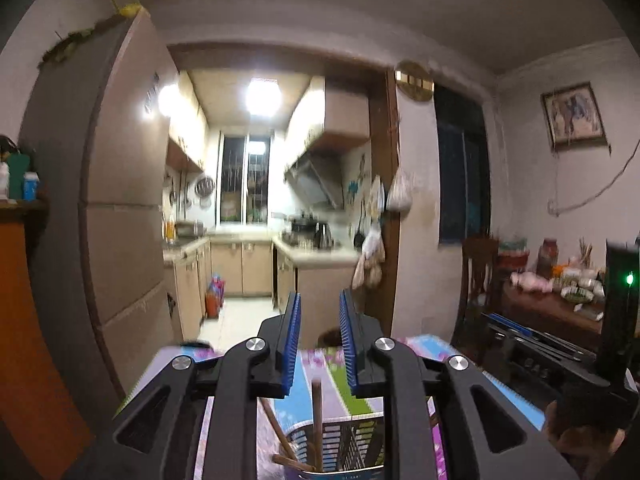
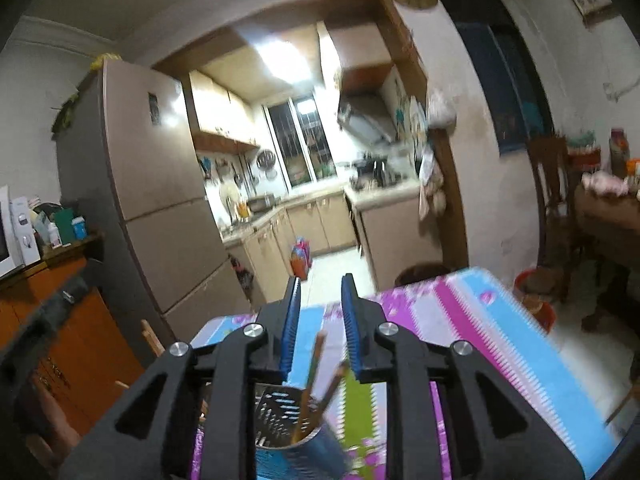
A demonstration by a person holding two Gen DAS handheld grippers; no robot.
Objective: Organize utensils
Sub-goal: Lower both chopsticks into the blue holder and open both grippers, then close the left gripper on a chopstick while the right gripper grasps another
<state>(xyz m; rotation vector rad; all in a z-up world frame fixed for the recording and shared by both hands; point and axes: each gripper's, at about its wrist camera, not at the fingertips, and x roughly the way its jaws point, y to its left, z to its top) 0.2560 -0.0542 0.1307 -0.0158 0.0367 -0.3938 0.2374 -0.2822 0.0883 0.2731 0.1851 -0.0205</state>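
Observation:
A perforated metal utensil holder (image 1: 340, 448) stands on the table with the striped pink, blue and green cloth (image 1: 320, 364), below my left gripper (image 1: 319, 304). Wooden chopsticks (image 1: 317, 420) stand in it. The left gripper is open and empty, raised above the holder. In the right wrist view the holder (image 2: 288, 424) with chopsticks (image 2: 314, 368) sits below my right gripper (image 2: 320, 284), which is open and empty above it. The right gripper's body shows at the right edge of the left wrist view (image 1: 560, 364).
A fridge (image 2: 160, 200) stands at the left beside an orange cabinet (image 2: 60, 320) with a microwave. A kitchen doorway (image 1: 264, 240) lies ahead. A wooden chair (image 2: 552, 200) and a cluttered side table (image 1: 560, 300) stand at the right. The striped cloth (image 2: 480, 340) runs to the table's right edge.

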